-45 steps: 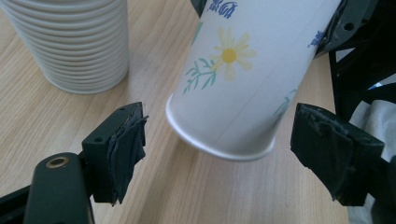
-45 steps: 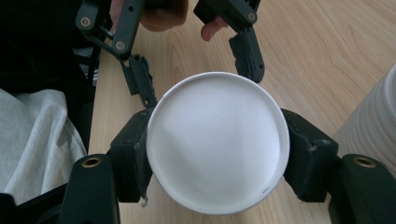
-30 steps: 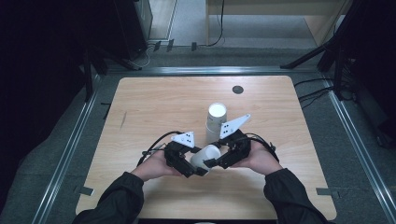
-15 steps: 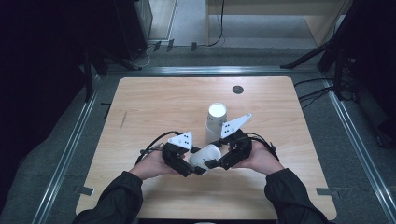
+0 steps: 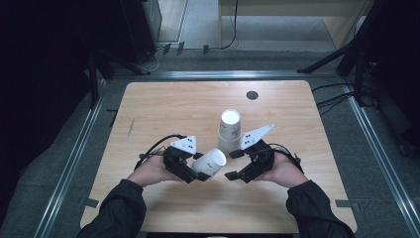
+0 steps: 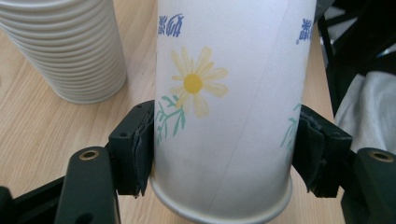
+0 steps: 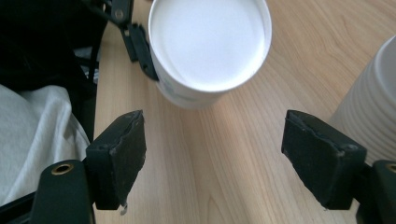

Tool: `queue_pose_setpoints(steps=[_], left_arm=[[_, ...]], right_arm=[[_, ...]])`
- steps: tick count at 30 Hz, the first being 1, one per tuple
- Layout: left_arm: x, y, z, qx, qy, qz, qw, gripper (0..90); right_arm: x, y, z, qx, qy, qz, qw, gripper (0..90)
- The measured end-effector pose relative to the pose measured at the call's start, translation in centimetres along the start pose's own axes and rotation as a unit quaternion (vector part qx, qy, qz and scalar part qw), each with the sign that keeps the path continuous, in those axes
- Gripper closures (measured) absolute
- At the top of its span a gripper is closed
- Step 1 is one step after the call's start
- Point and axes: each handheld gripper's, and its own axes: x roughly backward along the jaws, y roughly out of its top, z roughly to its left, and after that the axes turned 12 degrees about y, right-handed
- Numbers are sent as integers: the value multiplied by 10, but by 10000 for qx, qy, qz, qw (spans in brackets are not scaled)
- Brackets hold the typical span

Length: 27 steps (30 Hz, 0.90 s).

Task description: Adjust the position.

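Paper cup (image 6: 224,116) clamped sideways (left jaws), stack (image 6: 65,46) just beside

floor: grey (image 5: 208,59) | table: wood (image 5: 168,106) | surroundings: dark

The paper cup (image 5: 210,161) is white, printed with a yellow daisy on green stems and small blue lettering; it lies tilted on its side above the wooden table (image 5: 188,106), its open mouth turned toward the person's right, its inside plain white; it is clamped across its body near the rolled rim; just beyond it stands the stack of cups (image 5: 230,130), white, upside down, nested rims ribbing its lower part.
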Motion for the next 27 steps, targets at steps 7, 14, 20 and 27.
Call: queue_pose_setpoints(steps=[7,14,20,27], left_arm=[[5,18,8,-238,-53,453,9987,308],[2,12,8,-289,14,803,9964,308],[-6,11,6,-390,8,1105,9931,308],[-15,16,-4,-623,-129,1283,9897,307]], right_arm=[[-2,-4,-1,19,-163,14,9999,240],[-4,-5,0,196,-282,-178,9993,261],[-13,-6,-2,211,-251,-76,9994,262],[-19,-4,0,301,-122,-70,9994,262]])
